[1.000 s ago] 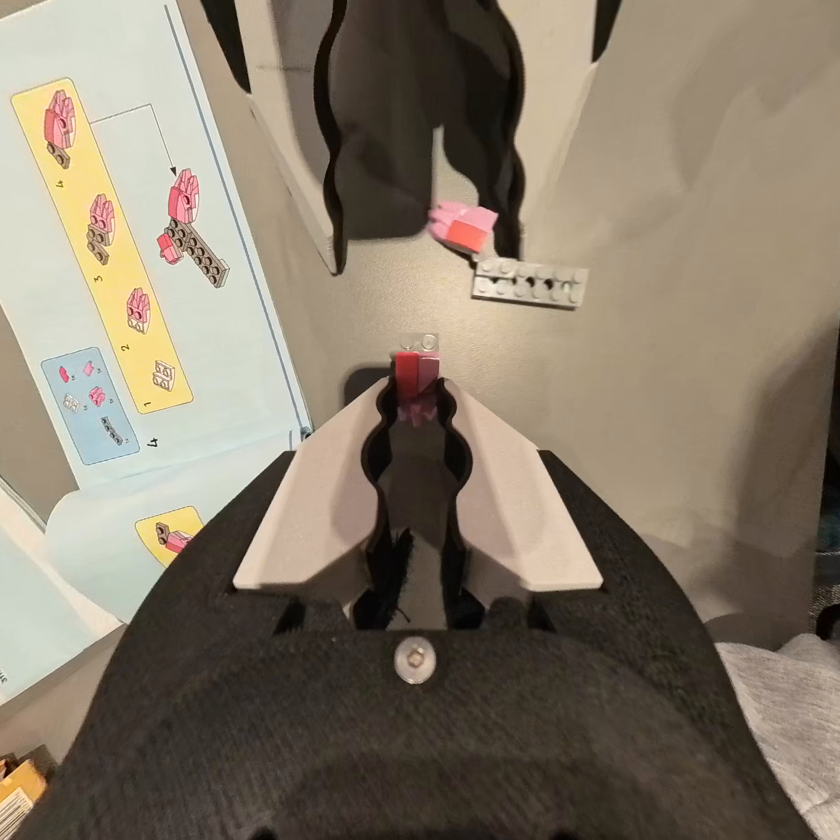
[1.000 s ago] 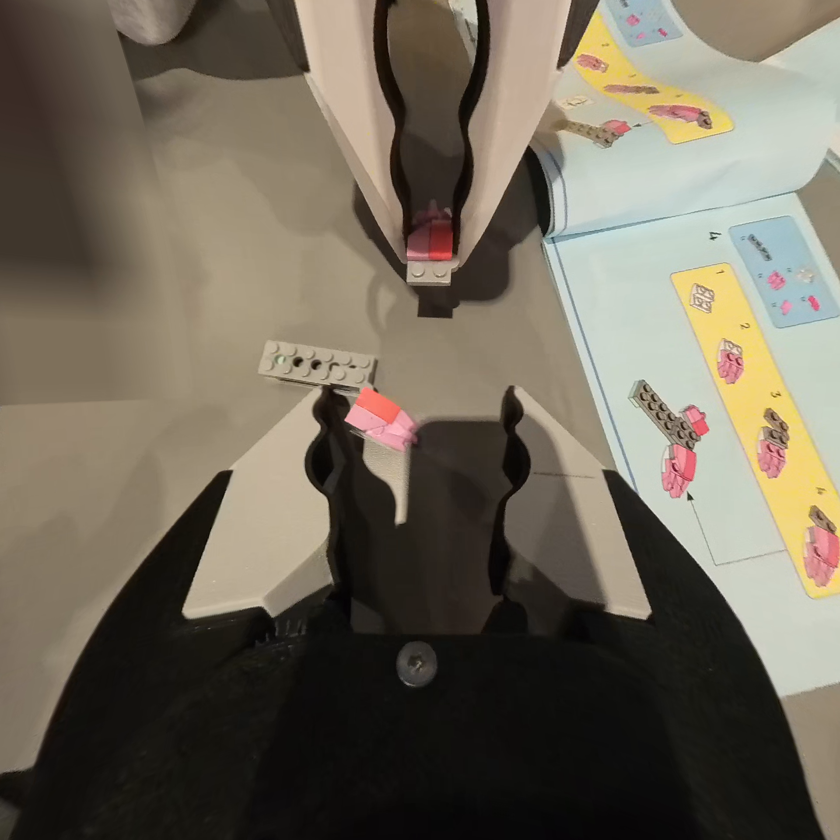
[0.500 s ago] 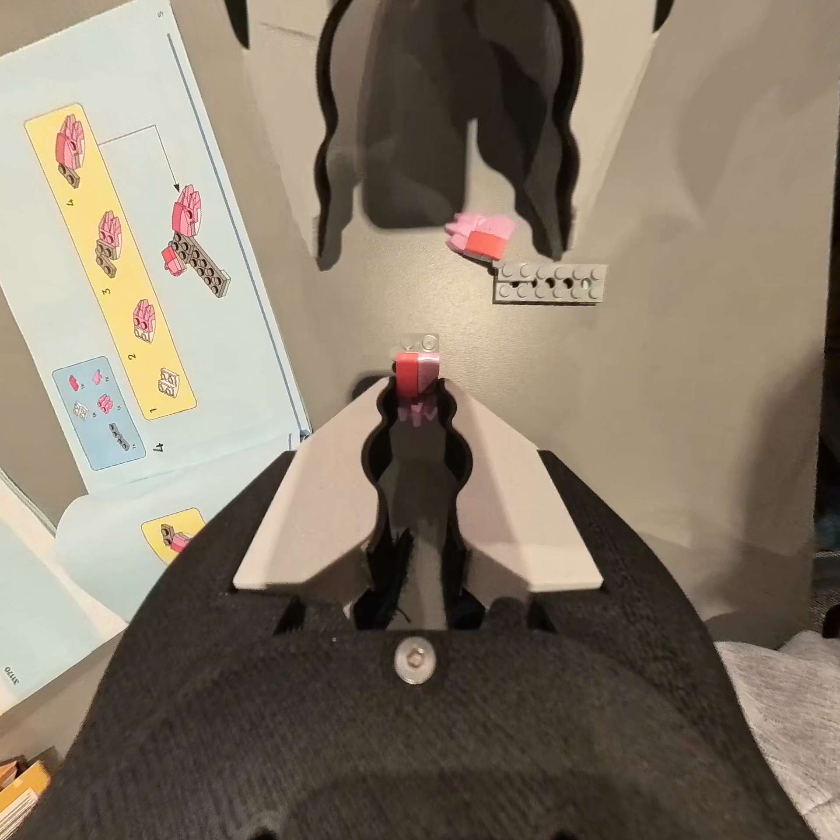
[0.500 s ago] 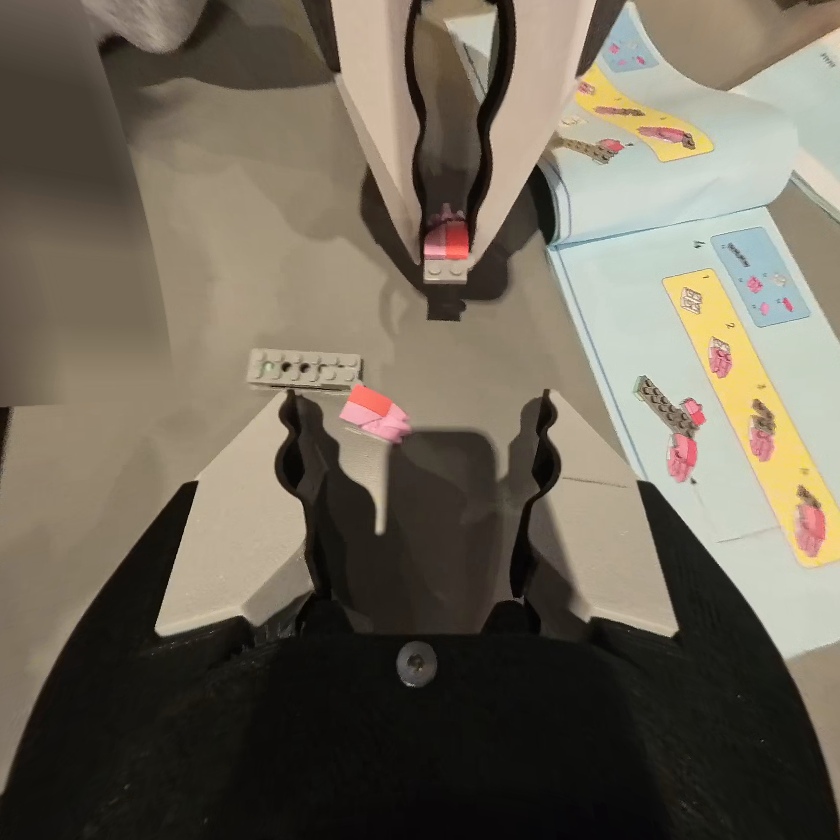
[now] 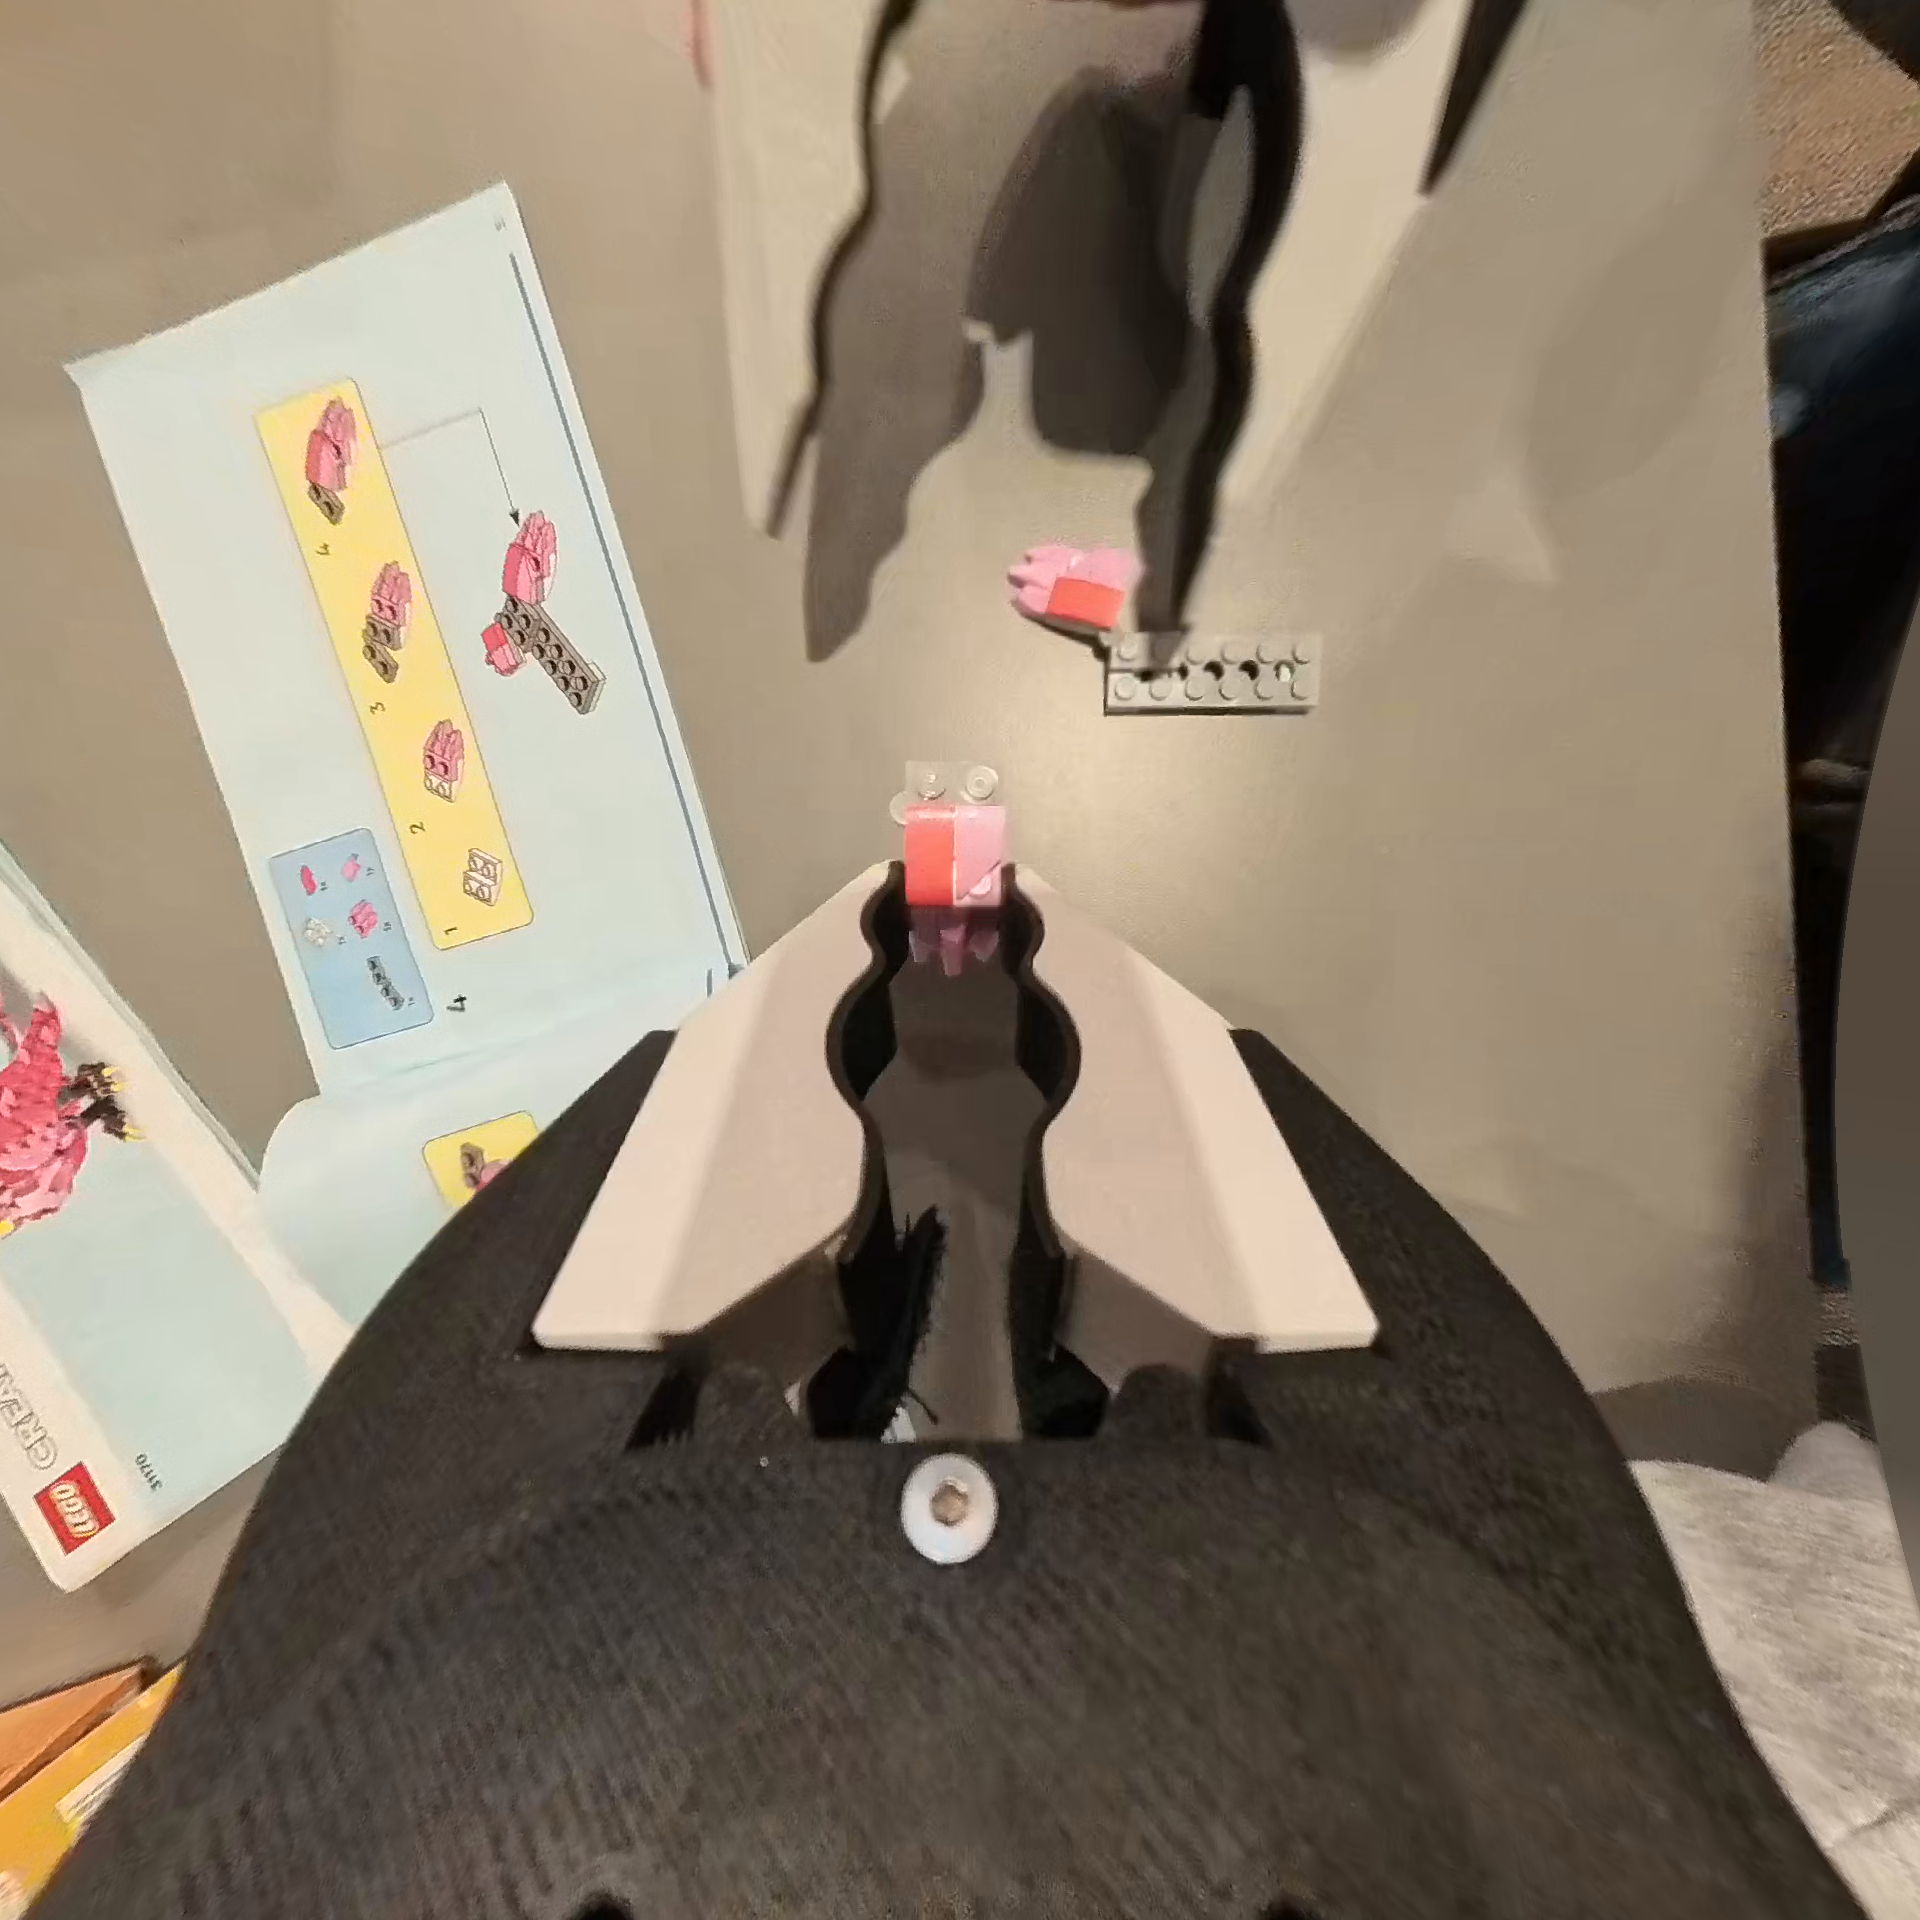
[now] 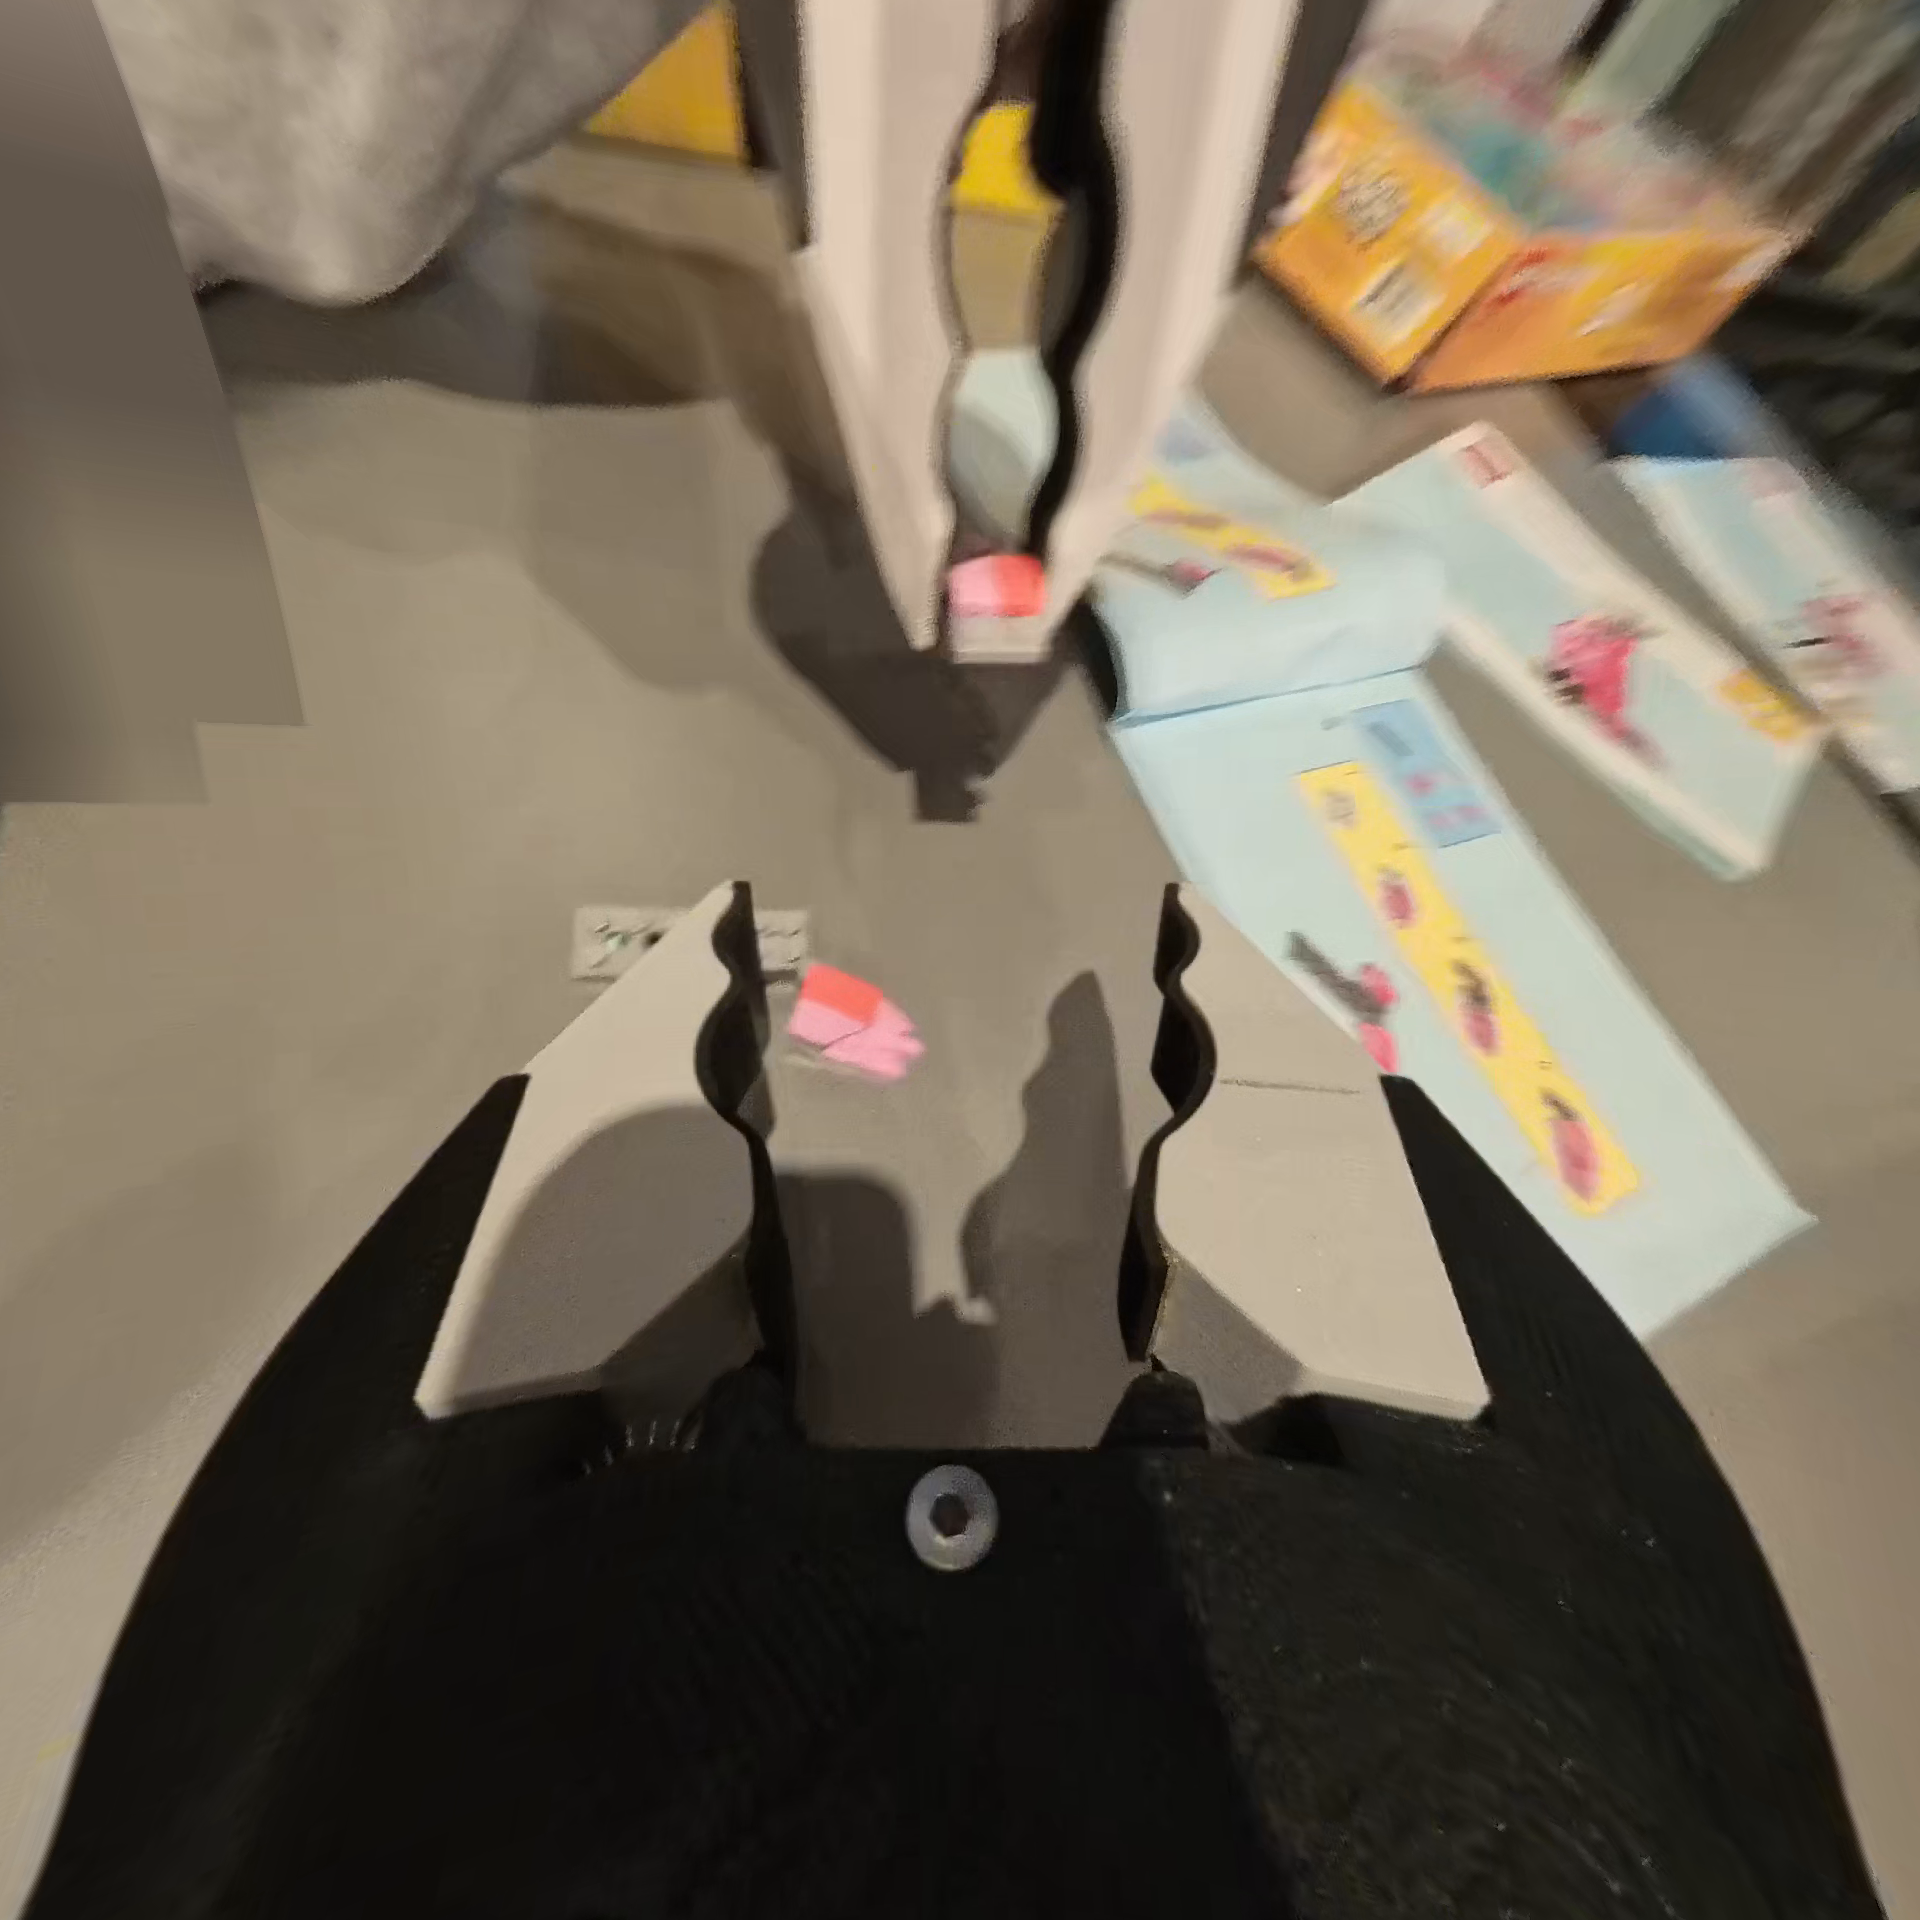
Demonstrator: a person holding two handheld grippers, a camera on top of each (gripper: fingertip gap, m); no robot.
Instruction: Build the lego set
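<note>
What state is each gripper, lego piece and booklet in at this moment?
left gripper: shut on the red-and-pink lego assembly, held off the table.
right gripper: open, empty, above the table.
loose pink-and-red lego piece: lying on the table, touching one end of the grey plate.
grey lego plate: flat on the table, studs up.
instruction booklet: open, flat on the table.

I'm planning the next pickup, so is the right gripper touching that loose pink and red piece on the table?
Apart. The right wrist view shows the right gripper open, with bare table between its fingers and the loose pink and red piece.
</note>
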